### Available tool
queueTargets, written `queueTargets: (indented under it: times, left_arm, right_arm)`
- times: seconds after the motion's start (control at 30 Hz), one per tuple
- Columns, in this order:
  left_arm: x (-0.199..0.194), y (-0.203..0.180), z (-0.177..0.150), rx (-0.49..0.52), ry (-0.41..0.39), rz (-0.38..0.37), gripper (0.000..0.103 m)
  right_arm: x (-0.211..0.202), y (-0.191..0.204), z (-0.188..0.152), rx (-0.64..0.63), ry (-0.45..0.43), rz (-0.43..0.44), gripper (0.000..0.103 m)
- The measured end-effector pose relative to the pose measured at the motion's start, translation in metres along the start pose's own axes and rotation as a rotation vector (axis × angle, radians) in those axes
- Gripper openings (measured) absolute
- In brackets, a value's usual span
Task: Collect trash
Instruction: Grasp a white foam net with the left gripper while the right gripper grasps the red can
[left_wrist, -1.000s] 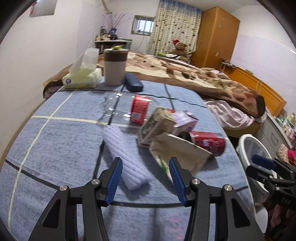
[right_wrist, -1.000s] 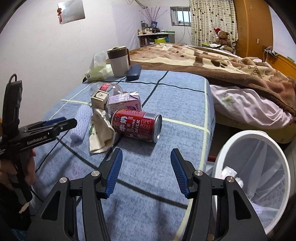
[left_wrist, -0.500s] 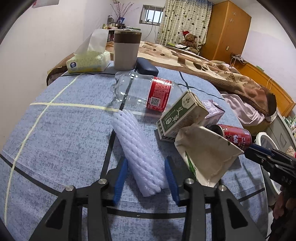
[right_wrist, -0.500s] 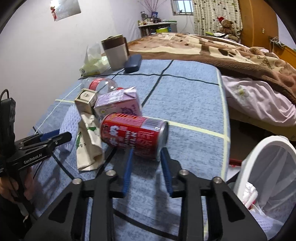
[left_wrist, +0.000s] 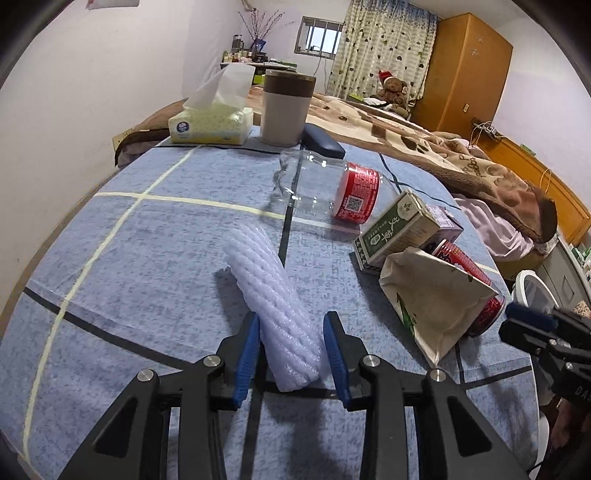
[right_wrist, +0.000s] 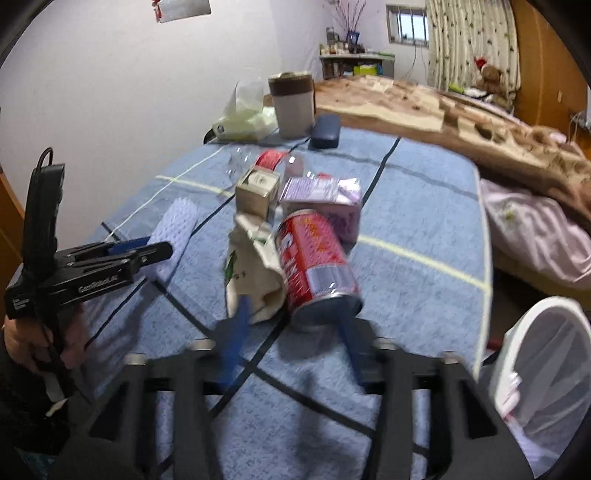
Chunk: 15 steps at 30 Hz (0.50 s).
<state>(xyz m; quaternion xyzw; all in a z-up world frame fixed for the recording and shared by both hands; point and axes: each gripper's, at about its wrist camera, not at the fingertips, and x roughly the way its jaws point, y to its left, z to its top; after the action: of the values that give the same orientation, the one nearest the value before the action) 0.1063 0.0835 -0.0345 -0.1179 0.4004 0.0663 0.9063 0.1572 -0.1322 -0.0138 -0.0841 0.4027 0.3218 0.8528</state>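
Two sets of fingers, two pieces of trash.

Our left gripper has just been closing its fingers around the near end of the white foam net; they touch both sides, so we think they grip it. The net looks very light and squashy, so a soft hold near the end should do. Our right gripper has just been opening its fingers; they stand apart, with the end of the red can between them, not pressed. The can looks hard, smooth and round, so it may roll or slip; we should take it across the middle. Both lie on the blue worktop, near the paper bag, cartons and clear bottle. The white bin waits at the right.
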Motion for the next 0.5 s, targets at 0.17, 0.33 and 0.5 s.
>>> queueTargets:
  times: [0.17, 0.33, 0.5]
  left_arm:
    - [-0.003, 0.002, 0.004, -0.006, -0.018, -0.018, 0.036]
    - [0.0, 0.007, 0.007, -0.029, -0.018, -0.031, 0.037]
    - [0.007, 0.009, 0.007, -0.04, -0.007, -0.044, 0.039]
  right_arm:
    - [0.007, -0.015, 0.012, 0.025, -0.021, -0.021, 0.069]
    - [0.021, -0.036, 0.017, 0.119, -0.029, -0.007, 0.069]
    - [0.04, -0.04, 0.02, 0.15, -0.001, 0.019, 0.069]
